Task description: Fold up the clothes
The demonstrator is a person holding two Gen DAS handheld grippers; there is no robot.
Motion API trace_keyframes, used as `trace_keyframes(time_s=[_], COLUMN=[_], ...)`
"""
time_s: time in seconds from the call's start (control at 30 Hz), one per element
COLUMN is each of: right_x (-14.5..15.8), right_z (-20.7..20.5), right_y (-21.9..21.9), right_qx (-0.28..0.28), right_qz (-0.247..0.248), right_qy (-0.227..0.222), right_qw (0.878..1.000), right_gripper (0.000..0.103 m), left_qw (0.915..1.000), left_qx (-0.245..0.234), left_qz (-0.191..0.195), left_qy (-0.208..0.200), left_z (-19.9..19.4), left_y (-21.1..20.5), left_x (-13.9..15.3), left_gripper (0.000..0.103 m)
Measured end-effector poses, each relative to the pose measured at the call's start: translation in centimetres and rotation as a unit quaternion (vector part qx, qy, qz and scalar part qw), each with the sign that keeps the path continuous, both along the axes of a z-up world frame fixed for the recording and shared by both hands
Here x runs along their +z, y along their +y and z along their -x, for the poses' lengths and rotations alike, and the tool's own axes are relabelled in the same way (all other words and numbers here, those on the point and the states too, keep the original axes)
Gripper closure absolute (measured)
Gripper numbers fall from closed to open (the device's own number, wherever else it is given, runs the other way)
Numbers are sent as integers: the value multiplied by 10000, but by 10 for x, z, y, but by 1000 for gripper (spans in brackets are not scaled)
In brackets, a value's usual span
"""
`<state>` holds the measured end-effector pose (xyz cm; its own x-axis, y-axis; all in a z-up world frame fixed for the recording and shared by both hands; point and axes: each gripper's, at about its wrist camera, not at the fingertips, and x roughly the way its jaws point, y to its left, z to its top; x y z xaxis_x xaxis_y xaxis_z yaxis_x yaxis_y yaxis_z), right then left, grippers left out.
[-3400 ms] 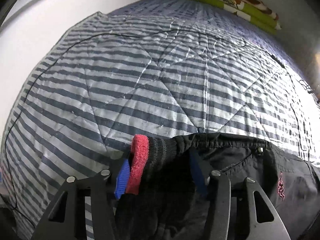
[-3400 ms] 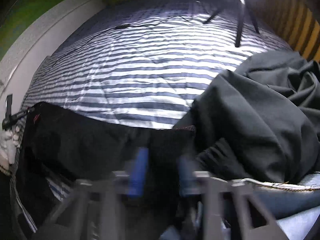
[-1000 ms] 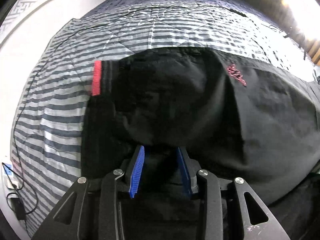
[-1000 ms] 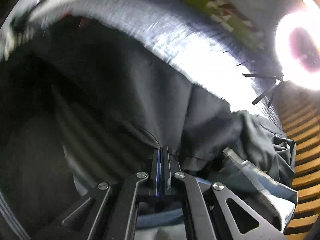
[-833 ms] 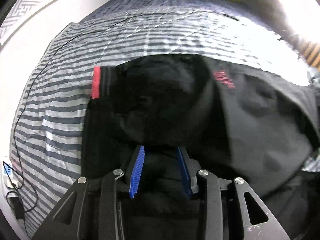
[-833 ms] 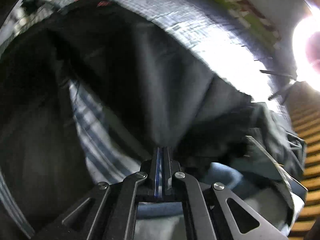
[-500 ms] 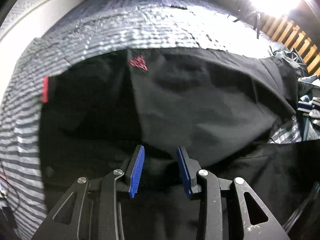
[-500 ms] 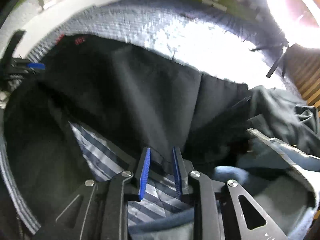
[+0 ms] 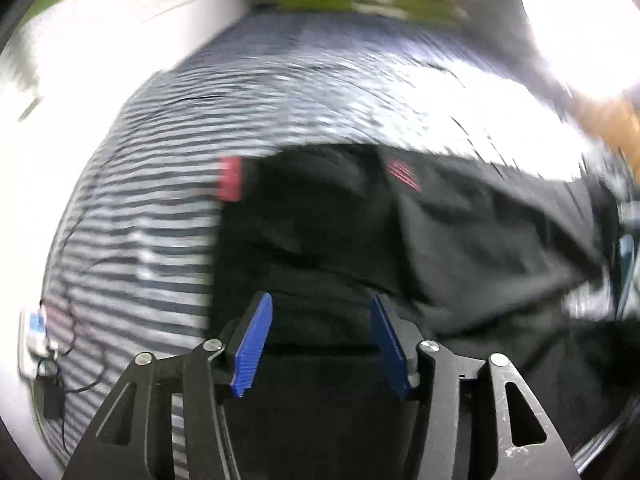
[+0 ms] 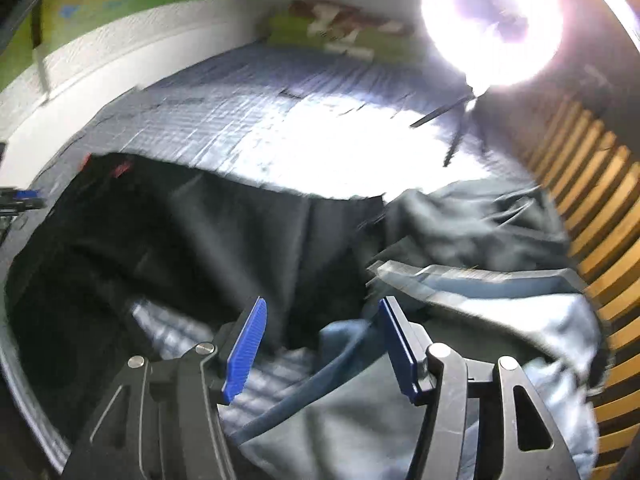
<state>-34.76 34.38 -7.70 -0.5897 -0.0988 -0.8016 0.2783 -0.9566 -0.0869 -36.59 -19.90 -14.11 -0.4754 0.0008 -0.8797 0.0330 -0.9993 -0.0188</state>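
Fold step just released: left gripper [image 9: 322, 344] and right gripper [image 10: 322, 346], jaws lately opening, stood spread, empty. Black garment [image 9: 400, 240] lay ahead of both, on striped quilt [image 9: 140, 220]. Next probably regrasp edge.

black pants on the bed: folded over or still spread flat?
Folded over. The black pants lie doubled on the striped quilt, the upper layer's edge crossing the lower; both grippers, just opened, hold nothing.
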Motion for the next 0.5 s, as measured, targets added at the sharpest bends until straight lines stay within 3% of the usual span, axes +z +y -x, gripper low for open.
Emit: trace_keyframes(time_s=[0.03,0.1,0.13,0.2,0.33,0.5], right_x=[3,4,4,-3,-18,-40], right_z=[8,24,33,57,98,132], right_y=[1,11,18,21,19,12], right_qx=[-96,-328,-418,-525,-723,-758], right_qz=[70,359,476,584,757,701], right_qy=[30,-63,-150,-354,-495,-751], right_qw=[9999,9988,9979,9963,9933,9918], right_gripper=[49,49,49,48,48,47], left_qw=[9997,9967,9949,9899,9862,9858], left_qx=[210,617,747,1050,1109,1126], left_qz=[-120,-515,-675,-950,-1225,-1205], left_qy=[34,75,66,48,-36,-318], left_z=[7,21,28,51,97,146], left_y=[-17,-54,-68,-93,-112,-105], left_x=[5,14,16,14,-5,-47], left_gripper=[42,26,24,24,23,22])
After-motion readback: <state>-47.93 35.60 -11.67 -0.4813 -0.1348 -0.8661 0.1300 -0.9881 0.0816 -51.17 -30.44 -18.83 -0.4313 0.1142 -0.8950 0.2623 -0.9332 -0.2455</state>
